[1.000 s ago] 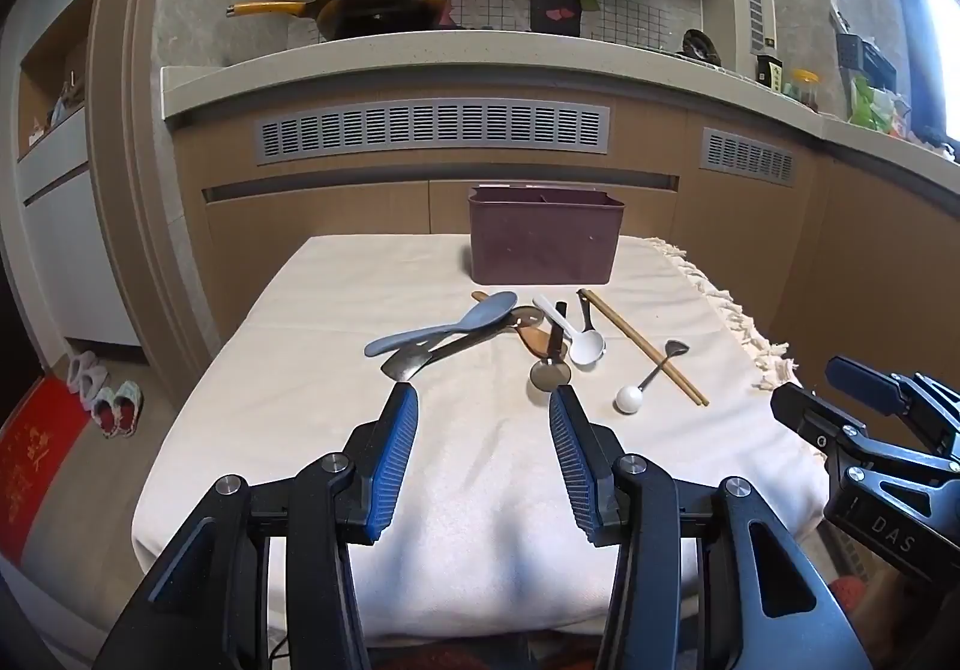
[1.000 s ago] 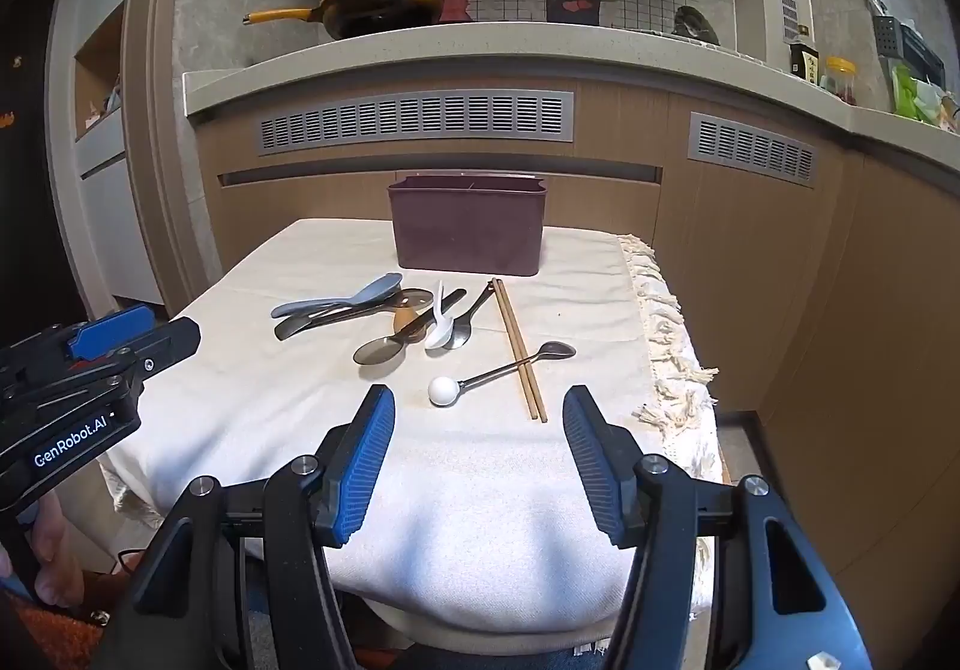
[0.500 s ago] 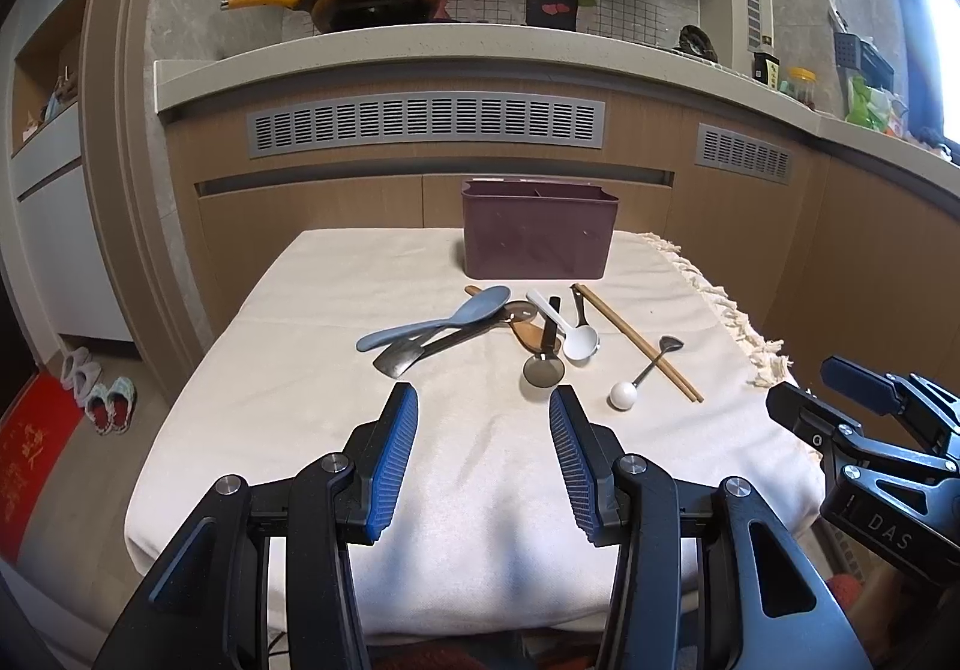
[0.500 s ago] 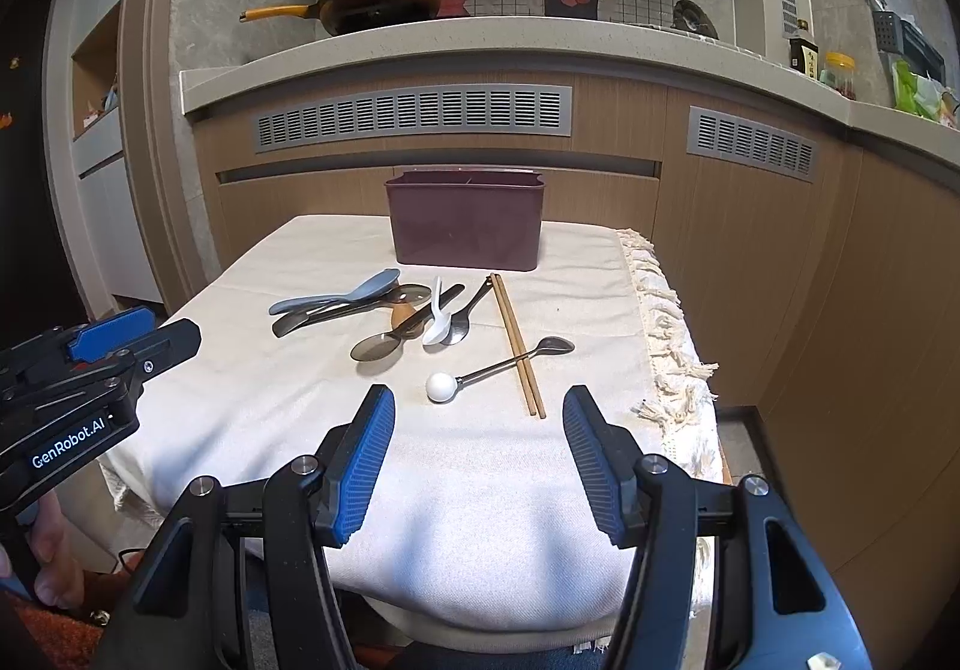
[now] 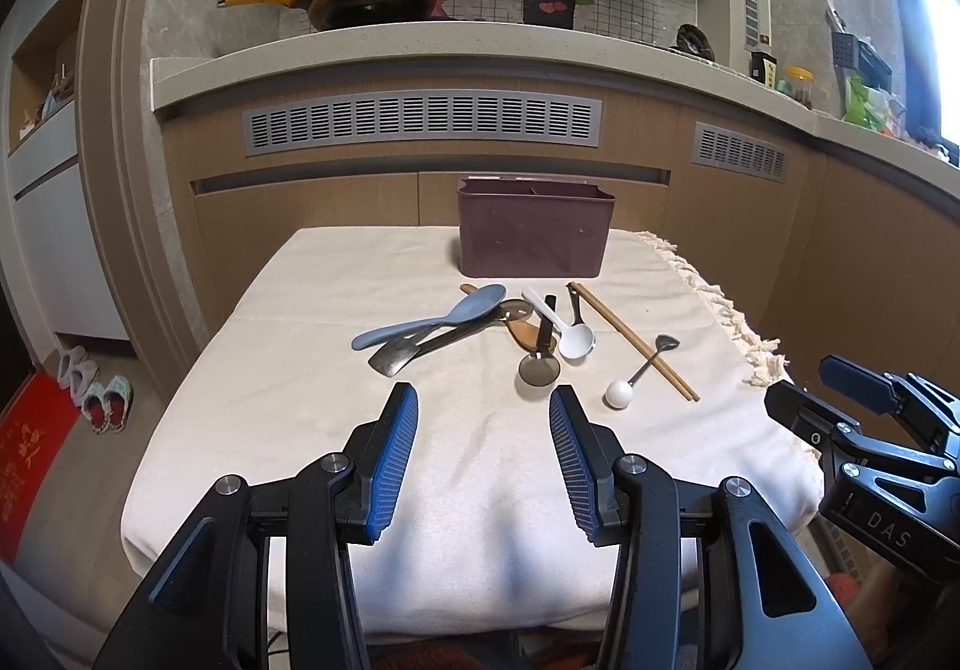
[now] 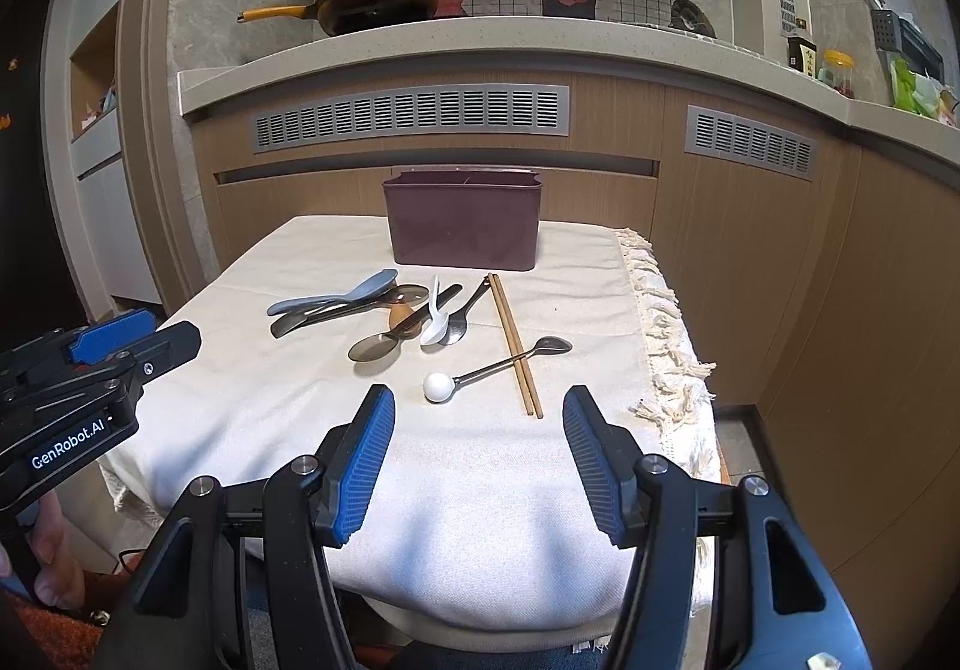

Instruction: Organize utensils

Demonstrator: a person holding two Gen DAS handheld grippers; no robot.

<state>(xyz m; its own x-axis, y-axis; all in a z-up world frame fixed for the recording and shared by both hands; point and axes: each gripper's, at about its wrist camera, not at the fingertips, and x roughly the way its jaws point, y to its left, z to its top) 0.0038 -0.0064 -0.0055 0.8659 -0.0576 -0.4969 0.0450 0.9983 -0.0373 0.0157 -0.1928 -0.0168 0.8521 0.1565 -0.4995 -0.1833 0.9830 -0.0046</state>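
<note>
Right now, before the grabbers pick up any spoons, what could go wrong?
1. The spoons lie tangled: the blue rice paddle rests on a dark metal utensil, so lifting one may drag the other.
2. The ball-handled spoon crosses the chopsticks; grabbing it could send them rolling toward the fringed cloth edge.
3. The purple holder stands behind the pile, so a careless reach by the open right gripper might knock it.

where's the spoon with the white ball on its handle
In both wrist views the ball-handled spoon lies on the tablecloth nearest the grippers, right of the utensil pile, its shaft crossing the chopsticks.
</note>
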